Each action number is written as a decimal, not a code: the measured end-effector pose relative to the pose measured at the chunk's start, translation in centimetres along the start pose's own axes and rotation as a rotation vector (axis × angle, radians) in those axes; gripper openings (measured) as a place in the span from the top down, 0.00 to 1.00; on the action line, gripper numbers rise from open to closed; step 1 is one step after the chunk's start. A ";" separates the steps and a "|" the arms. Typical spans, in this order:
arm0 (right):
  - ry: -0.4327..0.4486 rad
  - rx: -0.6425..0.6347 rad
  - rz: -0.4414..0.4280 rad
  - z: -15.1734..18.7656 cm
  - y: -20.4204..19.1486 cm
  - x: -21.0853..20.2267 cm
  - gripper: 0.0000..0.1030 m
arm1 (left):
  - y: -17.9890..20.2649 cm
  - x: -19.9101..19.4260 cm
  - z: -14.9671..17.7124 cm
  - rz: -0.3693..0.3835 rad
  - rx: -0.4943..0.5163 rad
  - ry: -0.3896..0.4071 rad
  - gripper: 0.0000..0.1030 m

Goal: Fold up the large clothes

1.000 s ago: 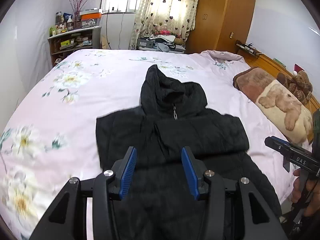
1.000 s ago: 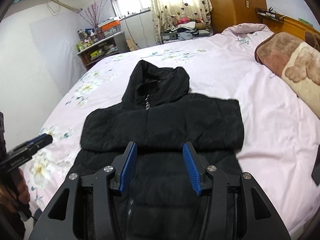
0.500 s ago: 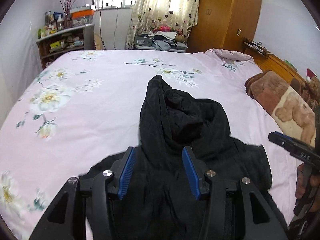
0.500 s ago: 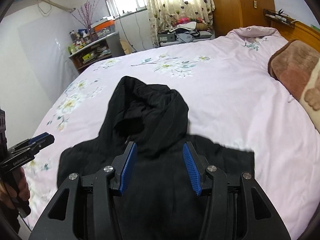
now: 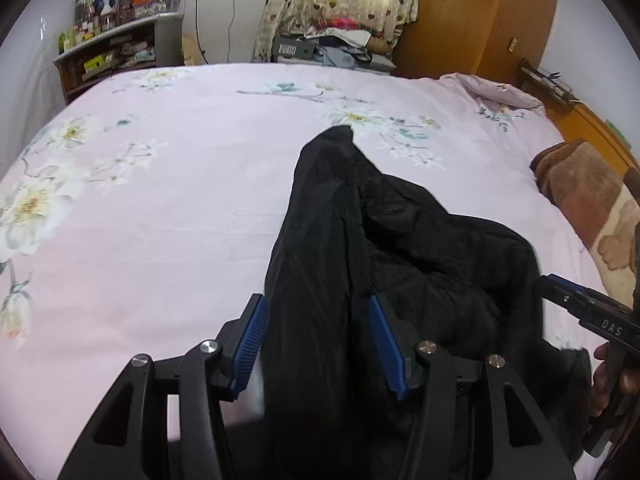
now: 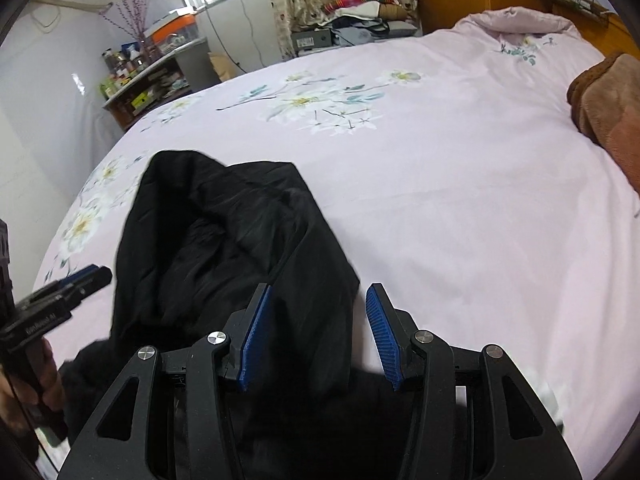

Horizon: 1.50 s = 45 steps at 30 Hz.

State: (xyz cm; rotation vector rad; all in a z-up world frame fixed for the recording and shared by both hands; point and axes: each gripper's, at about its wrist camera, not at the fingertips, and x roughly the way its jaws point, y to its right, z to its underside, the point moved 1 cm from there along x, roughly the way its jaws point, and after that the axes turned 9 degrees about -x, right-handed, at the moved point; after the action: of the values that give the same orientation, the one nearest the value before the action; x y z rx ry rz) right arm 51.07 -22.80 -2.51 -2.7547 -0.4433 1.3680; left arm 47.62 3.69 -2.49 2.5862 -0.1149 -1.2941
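Black hooded jacket [image 5: 360, 264] lies under both open claws, left [image 5: 318, 344] and right [image 6: 316, 332].

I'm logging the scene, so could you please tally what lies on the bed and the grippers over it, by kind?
Black jacket: 1
Brown blanket: 1
Grippers: 2, the left gripper and the right gripper
Total: 4
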 end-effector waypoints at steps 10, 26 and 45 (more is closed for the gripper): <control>0.056 0.030 -0.069 -0.6 -0.8 -0.6 0.92 | -0.4 -1.9 0.7 0.071 -0.018 0.059 0.99; 0.153 0.107 -0.182 12.0 -3.3 -16.6 0.93 | -4.5 -18.5 12.1 0.180 -0.107 0.135 0.99; 0.046 0.260 -0.265 20.8 -2.3 -18.1 0.55 | -9.9 -22.6 22.8 0.058 -0.222 0.009 0.89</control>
State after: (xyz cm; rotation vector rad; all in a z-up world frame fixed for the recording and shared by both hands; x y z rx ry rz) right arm 23.83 -27.44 -0.86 -2.4135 -0.5597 1.2030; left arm 15.44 13.15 -0.58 2.3837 -0.0416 -1.2015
